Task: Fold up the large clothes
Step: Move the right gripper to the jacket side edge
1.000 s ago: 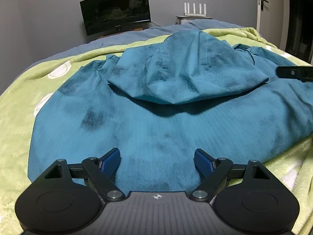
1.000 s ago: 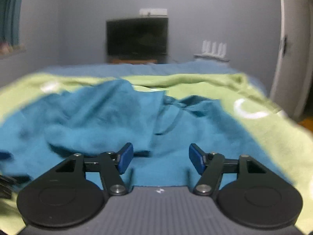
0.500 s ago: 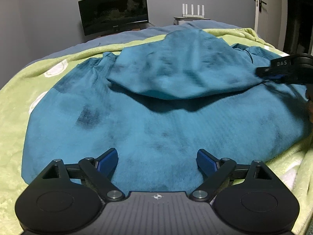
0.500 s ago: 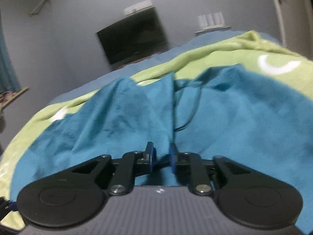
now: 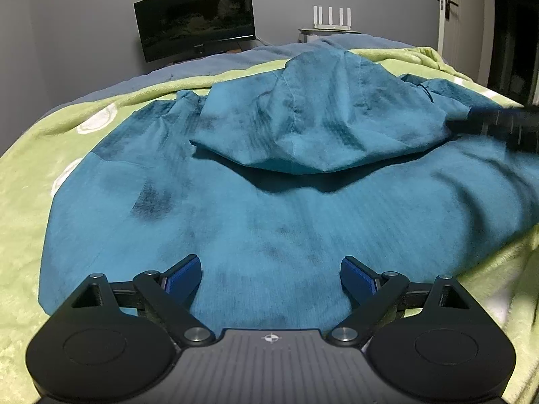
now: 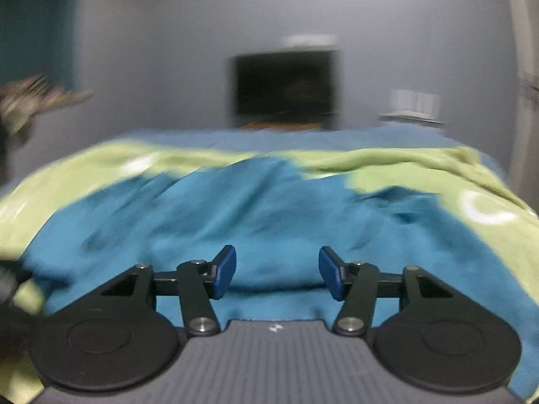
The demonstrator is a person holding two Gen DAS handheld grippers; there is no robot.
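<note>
The teal hooded jacket (image 5: pixel 269 208) lies spread on the bed's green blanket (image 5: pixel 30 181), hood folded toward the near side. It looks soft, limp and light, likely best pinched at a hem or sleeve edge (a seam gives firmer purchase). The left gripper (image 5: pixel 271 276) hovers wide open over the near hem. The right gripper (image 6: pixel 277 274), pinched shut half a second ago, now gapes empty.

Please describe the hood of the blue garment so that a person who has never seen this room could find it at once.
Start at the green blanket covering the bed. On it lies a large teal hoodie, spread flat. The hood is the rounded flap at its far end, folded back over the body; unlike the flat cloth around it, it bulges up and casts a dark shadow beneath its edge.
</note>
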